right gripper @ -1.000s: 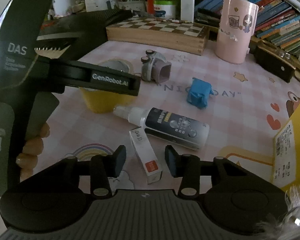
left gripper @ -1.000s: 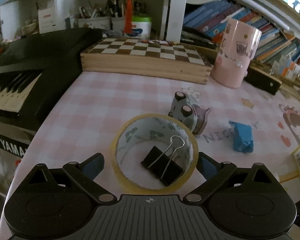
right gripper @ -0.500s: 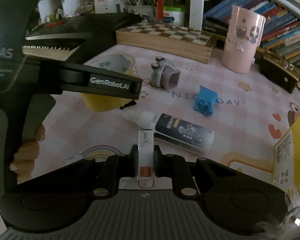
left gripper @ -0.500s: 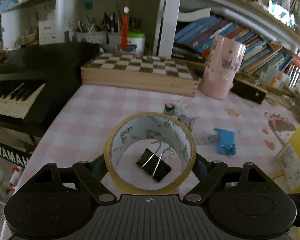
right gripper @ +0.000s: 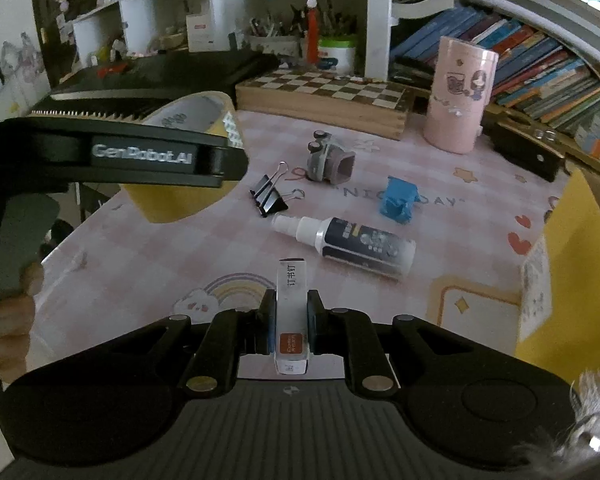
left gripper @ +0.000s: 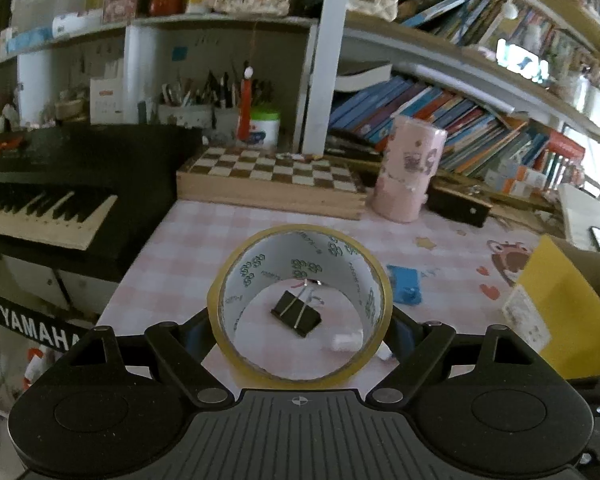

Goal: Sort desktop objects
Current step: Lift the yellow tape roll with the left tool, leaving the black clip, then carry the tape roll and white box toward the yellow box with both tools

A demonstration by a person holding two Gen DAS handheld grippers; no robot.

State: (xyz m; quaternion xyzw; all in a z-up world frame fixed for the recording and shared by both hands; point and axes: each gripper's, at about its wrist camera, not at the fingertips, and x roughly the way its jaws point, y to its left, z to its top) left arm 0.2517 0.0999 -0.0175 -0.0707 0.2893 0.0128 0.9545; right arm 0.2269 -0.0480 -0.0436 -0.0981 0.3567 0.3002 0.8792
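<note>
Left gripper point(left gripper: 300, 320) clamped on the tape roll point(left gripper: 300, 304), fingers pressed against its outer sides, roll lifted off the mat point(left gripper: 204, 232) with its open core facing the camera. Through the core, seen lying on the mat: a black binder clip point(left gripper: 296, 313) and the white tip of the spray bottle point(left gripper: 346, 341). Blue block point(left gripper: 404, 289) just right of the roll on the mat.

Right gripper point(right gripper: 288, 320) closed tight on the staple box point(right gripper: 291, 312), held edge-up between the pads, raised above the mat point(right gripper: 160, 256). Ahead of it, resting on the mat: spray bottle point(right gripper: 348, 242) on its side, binder clip point(right gripper: 269, 197) to its left, toy car point(right gripper: 330, 160) beyond, blue block point(right gripper: 398, 199) to the right. Tape roll point(right gripper: 188, 168) visible at left, partly hidden behind the left gripper's arm point(right gripper: 120, 156).

Chessboard point(right gripper: 324, 98) and pink cup point(right gripper: 458, 98) at the far edge; yellow box point(right gripper: 576, 272) at right; keyboard point(left gripper: 48, 200) at left.
</note>
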